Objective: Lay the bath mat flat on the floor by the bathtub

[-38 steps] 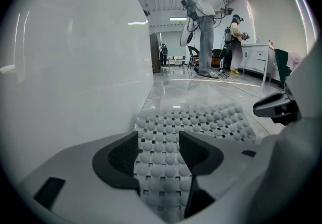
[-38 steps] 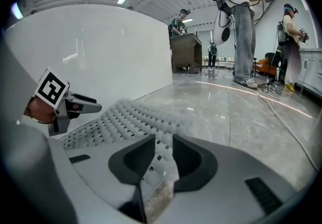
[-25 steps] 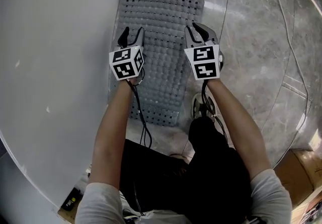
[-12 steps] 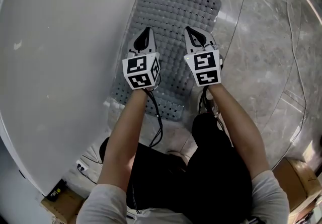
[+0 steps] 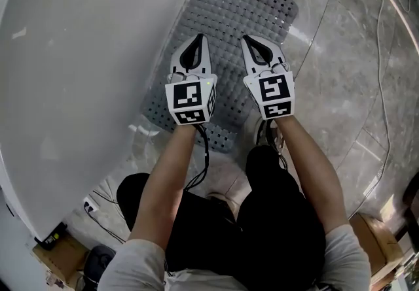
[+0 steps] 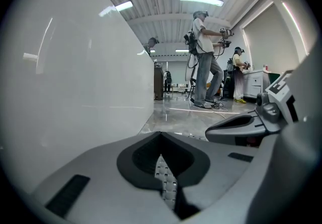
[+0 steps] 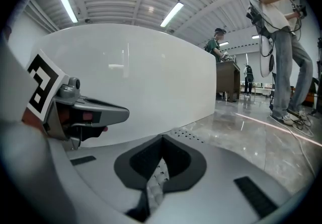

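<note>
Inspecting the head view, I find the bath mat (image 5: 245, 15) lying flat on the floor (image 5: 340, 87), close alongside the bathtub (image 5: 85, 67) at its left. The left gripper (image 5: 198, 38) and right gripper (image 5: 247, 40) hang over the mat's near half, each with jaws pressed together on nothing. I judge the mat light, limp and rubbery. It is best pinched at a thin perforated edge or corner.

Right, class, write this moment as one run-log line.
bath mat: flat on floor beside bathtub | left gripper: shut above mat | right gripper: shut above mat
</note>
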Demonstrator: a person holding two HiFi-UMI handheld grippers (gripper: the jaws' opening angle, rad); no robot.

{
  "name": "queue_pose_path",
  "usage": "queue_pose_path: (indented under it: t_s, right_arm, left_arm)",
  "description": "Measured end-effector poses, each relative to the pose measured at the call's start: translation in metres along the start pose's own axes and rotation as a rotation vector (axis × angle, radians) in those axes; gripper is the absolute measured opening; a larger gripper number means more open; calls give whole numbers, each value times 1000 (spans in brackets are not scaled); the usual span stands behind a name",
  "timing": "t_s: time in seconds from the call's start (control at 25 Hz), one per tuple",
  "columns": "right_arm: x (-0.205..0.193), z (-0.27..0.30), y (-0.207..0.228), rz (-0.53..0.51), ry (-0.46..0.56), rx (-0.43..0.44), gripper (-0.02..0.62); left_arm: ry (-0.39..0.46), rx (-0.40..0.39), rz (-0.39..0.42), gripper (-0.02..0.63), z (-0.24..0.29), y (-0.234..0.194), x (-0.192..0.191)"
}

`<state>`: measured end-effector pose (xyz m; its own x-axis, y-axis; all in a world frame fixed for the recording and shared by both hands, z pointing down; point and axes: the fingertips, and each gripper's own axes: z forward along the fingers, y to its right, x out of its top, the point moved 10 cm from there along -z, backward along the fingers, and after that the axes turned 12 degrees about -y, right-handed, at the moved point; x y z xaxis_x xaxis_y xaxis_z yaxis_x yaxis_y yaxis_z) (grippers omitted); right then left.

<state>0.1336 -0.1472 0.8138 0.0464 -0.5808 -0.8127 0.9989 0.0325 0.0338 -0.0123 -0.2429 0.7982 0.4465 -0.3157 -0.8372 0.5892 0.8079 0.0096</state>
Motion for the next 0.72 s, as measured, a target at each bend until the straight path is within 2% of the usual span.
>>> queue_pose_path:
  t_s: [0.36,0.56,0.72]
  right_arm:
    - [22,-4,-3,-56,13,23,6]
    - [35,-8,-6,-139,1,21,6]
    - [48,-10,-2,-130,-48,48,6]
  left_arm:
    - [7,61,-39,12,-10,-12,-2]
    - [3,72,-62,12,-16,-12,1]
    - [-43,67,-76,11,-18,-12,13]
